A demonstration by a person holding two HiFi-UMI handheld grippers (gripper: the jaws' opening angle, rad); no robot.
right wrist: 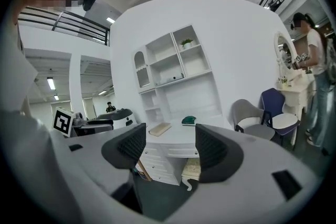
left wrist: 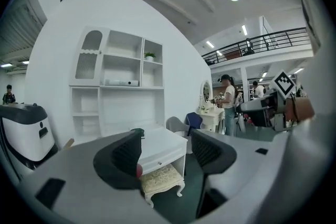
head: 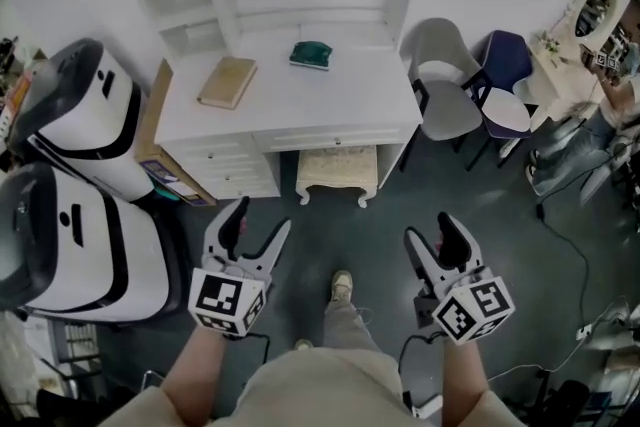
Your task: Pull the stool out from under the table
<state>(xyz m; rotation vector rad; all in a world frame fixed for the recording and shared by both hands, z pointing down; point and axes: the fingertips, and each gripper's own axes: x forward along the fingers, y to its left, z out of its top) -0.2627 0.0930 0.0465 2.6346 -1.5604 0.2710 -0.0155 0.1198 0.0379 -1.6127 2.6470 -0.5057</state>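
Note:
A cream cushioned stool (head: pixel 337 171) with white curved legs stands half tucked under the white desk (head: pixel 290 100); it also shows in the left gripper view as the stool (left wrist: pixel 161 178) and partly behind a pad in the right gripper view as the stool (right wrist: pixel 191 169). My left gripper (head: pixel 262 220) hovers over the dark floor in front of the desk, open and empty. My right gripper (head: pixel 430 230) hangs level with it to the right, also open with nothing between its pads. Both are well short of the stool.
On the desk lie a tan book (head: pixel 227 81) and a green object (head: pixel 312 54). Two white machines (head: pixel 75 215) stand at left, a grey chair (head: pixel 445 85) and a blue chair (head: pixel 505 80) at right. A cable (head: pixel 560 235) crosses the floor. A person (right wrist: pixel 315 65) stands at a vanity.

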